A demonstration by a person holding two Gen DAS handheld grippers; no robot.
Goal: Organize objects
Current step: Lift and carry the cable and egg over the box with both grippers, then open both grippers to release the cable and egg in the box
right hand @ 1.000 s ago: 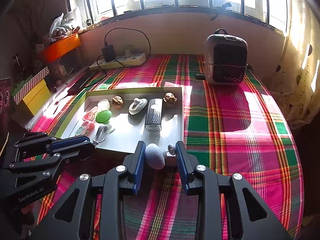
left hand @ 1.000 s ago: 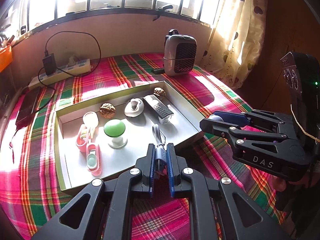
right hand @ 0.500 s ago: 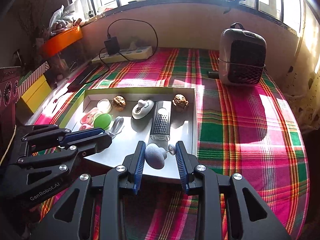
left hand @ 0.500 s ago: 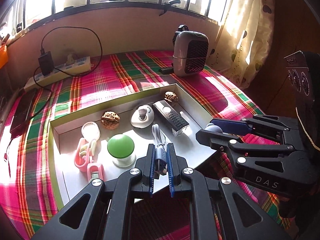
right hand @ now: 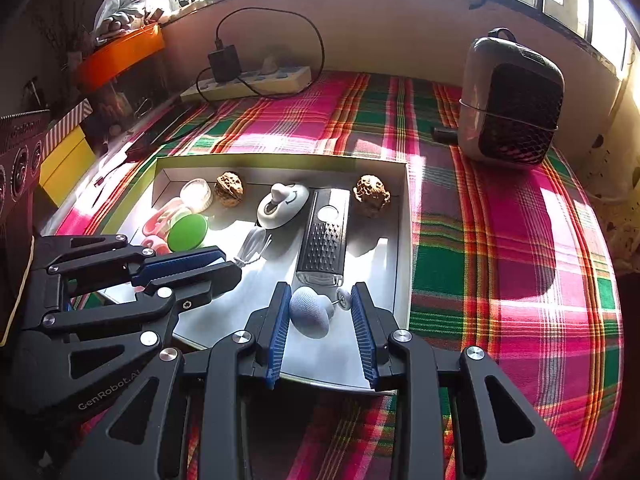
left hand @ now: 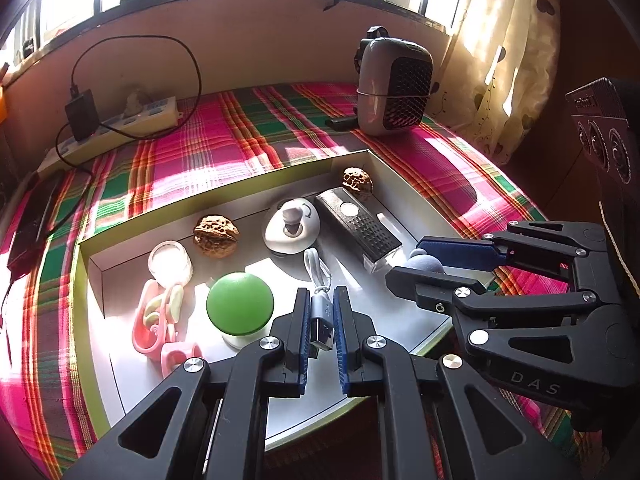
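Observation:
A shallow white tray with green outer sides lies on the plaid cloth. My left gripper hangs over its near part, shut on the silver plug of a white USB cable, whose loop dangles ahead. My right gripper hovers above the tray's near right corner, shut on a grey-blue knob with a small white wheel. Each gripper shows in the other's view: right gripper, left gripper. In the tray lie two walnuts, a black grater and a green dome.
Also in the tray are a white round gadget, pink clips and a clear lid. A small heater stands at the back right. A power strip with a charger lies under the window, boxes at the left.
Both grippers have moved forward and down, from before the tray's near edge to over its floor. Each keeps its grip on the same object.

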